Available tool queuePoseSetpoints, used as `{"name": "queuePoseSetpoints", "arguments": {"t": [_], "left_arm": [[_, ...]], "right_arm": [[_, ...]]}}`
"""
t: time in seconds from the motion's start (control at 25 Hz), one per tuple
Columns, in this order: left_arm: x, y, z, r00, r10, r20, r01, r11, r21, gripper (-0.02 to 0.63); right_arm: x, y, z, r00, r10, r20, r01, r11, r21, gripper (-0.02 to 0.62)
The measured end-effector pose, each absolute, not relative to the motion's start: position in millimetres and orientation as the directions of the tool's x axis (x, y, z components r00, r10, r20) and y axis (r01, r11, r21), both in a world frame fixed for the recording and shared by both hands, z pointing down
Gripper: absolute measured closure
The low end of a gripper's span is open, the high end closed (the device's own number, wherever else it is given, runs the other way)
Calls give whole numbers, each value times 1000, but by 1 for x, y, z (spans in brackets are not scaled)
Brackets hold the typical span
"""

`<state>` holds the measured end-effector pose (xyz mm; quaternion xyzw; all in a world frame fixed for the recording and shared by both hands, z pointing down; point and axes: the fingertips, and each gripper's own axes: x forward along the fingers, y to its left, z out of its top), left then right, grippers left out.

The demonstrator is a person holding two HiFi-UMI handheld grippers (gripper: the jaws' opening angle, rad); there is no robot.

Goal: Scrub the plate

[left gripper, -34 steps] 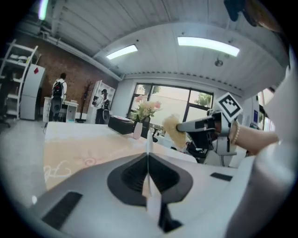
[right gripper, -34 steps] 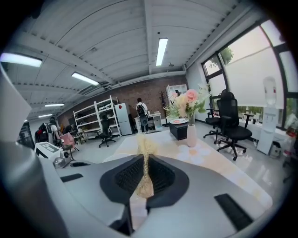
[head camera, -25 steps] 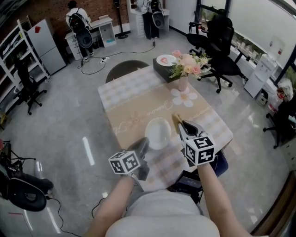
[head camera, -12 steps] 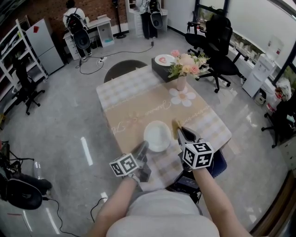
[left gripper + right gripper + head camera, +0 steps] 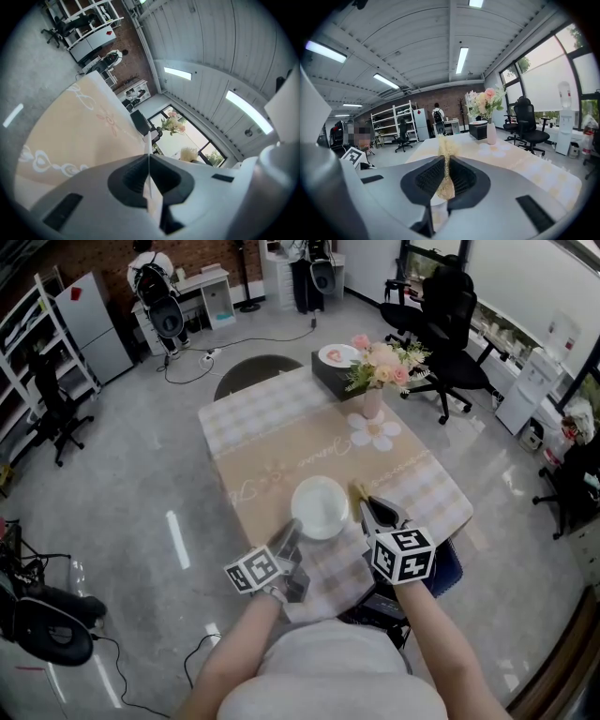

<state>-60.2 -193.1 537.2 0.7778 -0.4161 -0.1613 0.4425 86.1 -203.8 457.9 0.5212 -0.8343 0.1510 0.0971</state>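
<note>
Left gripper (image 5: 149,174) is clamped on the near rim of the white plate (image 5: 320,506), whose edge shows thin between the closed jaws. The plate is at the near part of the table (image 5: 272,442), between the two grippers. Right gripper (image 5: 446,180) is clenched on a yellowish scrubber (image 5: 446,151), probably mesh, just right of the plate; can't tell if they touch. Vase of flowers (image 5: 373,401) stands well apart on the far side.

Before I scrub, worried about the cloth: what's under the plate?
The beige tablecloth shows around the plate; the patch directly beneath is covered. The left gripper has its jaws shut on the rim.
</note>
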Motion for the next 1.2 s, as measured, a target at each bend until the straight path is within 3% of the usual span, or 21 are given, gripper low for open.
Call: {"name": "queuePoseSetpoints", "arguments": {"t": [1.2], "left_arm": [[-62, -194, 540, 572, -808, 139, -522, -228, 822, 589]], "right_arm": [[91, -202, 465, -429, -829, 359, -903, 382, -197, 560]]}}
